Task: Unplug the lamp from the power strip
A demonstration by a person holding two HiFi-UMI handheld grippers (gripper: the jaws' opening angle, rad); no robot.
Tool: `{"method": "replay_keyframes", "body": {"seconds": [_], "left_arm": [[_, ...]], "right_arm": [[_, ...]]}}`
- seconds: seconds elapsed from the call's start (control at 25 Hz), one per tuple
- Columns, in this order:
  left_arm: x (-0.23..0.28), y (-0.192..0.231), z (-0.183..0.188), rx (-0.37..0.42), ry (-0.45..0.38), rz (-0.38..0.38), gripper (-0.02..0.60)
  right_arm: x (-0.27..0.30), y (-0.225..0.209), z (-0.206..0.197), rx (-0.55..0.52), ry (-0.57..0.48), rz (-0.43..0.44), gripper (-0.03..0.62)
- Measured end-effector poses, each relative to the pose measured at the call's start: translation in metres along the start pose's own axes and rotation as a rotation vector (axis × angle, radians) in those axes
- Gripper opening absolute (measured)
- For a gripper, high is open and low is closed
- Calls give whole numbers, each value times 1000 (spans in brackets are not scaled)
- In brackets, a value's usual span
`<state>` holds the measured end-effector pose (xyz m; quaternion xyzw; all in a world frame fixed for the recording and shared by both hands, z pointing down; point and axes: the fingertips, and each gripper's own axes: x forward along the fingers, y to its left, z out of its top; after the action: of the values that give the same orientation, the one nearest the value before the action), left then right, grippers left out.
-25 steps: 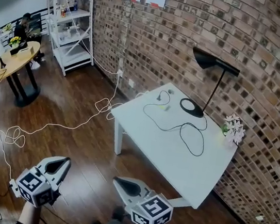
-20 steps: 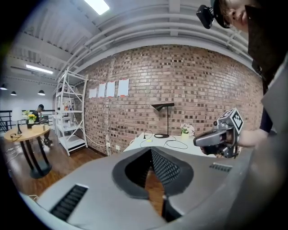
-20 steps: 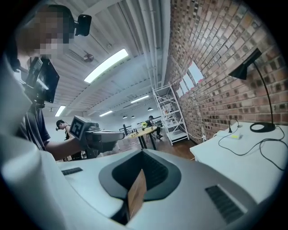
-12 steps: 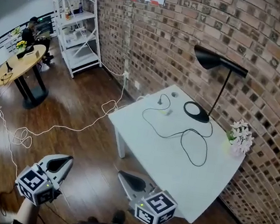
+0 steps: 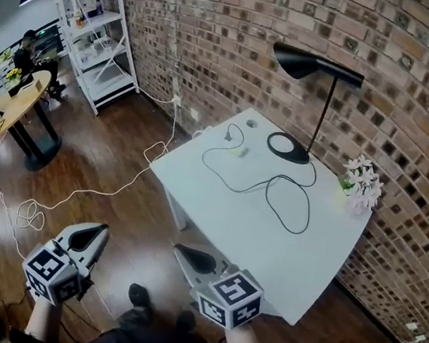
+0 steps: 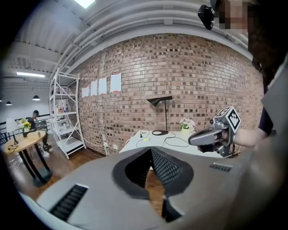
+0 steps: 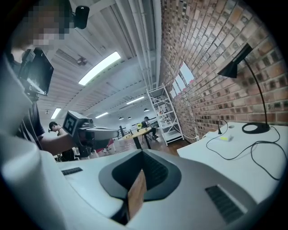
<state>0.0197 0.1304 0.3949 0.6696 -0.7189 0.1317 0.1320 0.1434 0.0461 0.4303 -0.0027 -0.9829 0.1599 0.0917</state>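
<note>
A black lamp [image 5: 287, 147] stands at the far side of the white table [image 5: 267, 246], its shade [image 5: 299, 62] high over the top. Its black cord [image 5: 275, 192] loops across the table to a plug [image 5: 229, 135] standing upright near the far left corner, beside a small pale piece [image 5: 241, 152]. I cannot make out the power strip itself. My left gripper [image 5: 98, 229] and right gripper [image 5: 179, 248] hang over the wooden floor short of the table, both shut and empty. The lamp [image 6: 164, 101] also shows far ahead in the left gripper view.
A pot of white flowers [image 5: 360, 184] stands at the table's right edge by the brick wall. A white cable [image 5: 75, 194] trails over the floor from the wall. A white shelf unit [image 5: 93, 21] and a round table [image 5: 13, 101] with a seated person stand far left.
Both grippers have come nearer to the table with the person, and the table sits larger and further left in view. Both pairs of jaws stay closed.
</note>
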Motion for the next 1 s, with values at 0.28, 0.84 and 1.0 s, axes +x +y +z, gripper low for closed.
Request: {"method": "replay_keyframes", "body": {"seconds": [0.28,0.84,1.0], "left_arm": [[15,13,6,24,-41,-27,0],[27,113,-3,-39,-61,-64,-1],[36,138,2,-62,-68,-104,-1]], "right_arm": [[12,-3,9,-26,13,-9,6],[110,5,26,-53,86,-10,6],[139,5,34,-55,92,-30,6]]}}
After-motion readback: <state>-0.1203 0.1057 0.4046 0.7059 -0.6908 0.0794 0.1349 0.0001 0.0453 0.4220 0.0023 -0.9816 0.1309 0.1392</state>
